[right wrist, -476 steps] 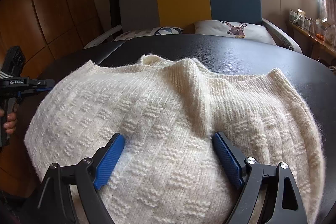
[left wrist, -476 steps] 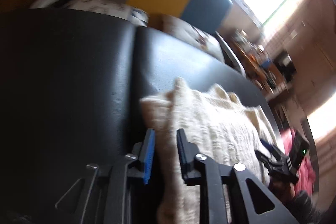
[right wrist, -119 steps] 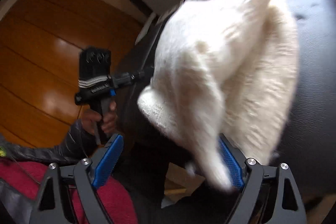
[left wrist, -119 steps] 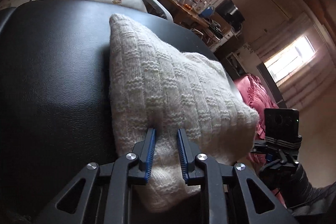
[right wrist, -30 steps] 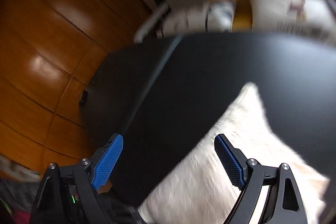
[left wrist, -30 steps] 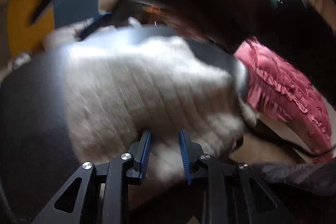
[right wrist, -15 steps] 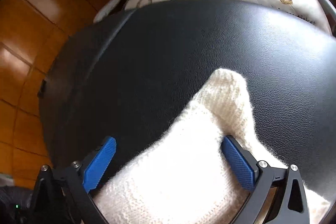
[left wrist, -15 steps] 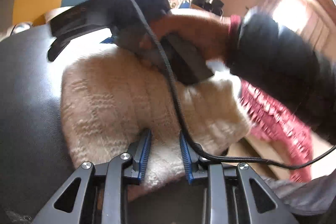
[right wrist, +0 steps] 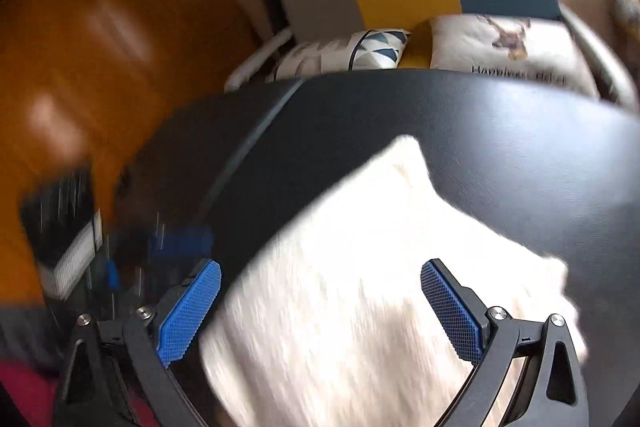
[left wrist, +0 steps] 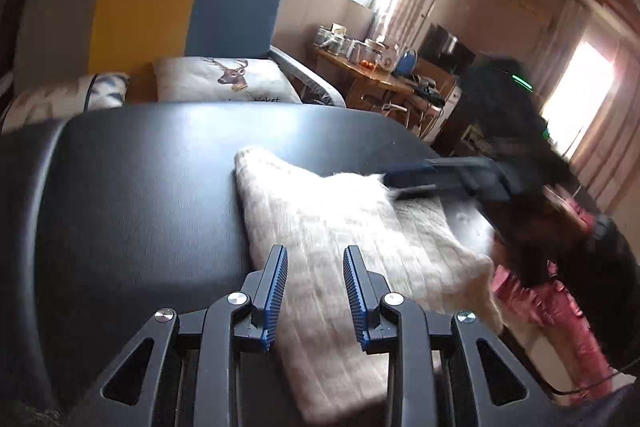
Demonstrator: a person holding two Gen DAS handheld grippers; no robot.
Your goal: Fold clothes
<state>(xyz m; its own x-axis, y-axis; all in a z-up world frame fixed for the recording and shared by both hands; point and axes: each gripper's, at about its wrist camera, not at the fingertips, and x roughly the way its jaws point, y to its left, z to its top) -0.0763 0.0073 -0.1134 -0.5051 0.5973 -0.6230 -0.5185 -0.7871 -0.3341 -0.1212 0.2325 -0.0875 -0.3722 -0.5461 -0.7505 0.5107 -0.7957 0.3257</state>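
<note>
On my far left, the black padded surface (left wrist: 132, 187) is spreading out bare, with a colour-blocked armchair (left wrist: 168, 7) and a deer-print cushion (left wrist: 224, 79) sitting behind it. Moving in, my left gripper (left wrist: 314, 291) is hanging low at the near edge, its blue-padded fingers (left wrist: 276, 291) standing a modest gap apart; the cream knitted sweater (left wrist: 340, 227) is running between them, but I cannot tell whether they are pinching it or merely straddling it. The sweater is lying folded into a compact block on the surface, one corner pointing toward the armchair and its near end drooping past the edge. Further right in the left wrist view, my right gripper (left wrist: 404, 185) is showing as a dark blurred bar reaching over the sweater's far right side, with a pink ruffled garment (left wrist: 560, 311) lying below the edge beyond it.

From the right wrist view, my right gripper (right wrist: 320, 311) is spreading wide, its pads (right wrist: 452, 311) apart on either side of the sweater (right wrist: 360, 267) and gripping nothing. The picture is smeared; the left gripper (right wrist: 176, 247) is only a blur at the left.
</note>
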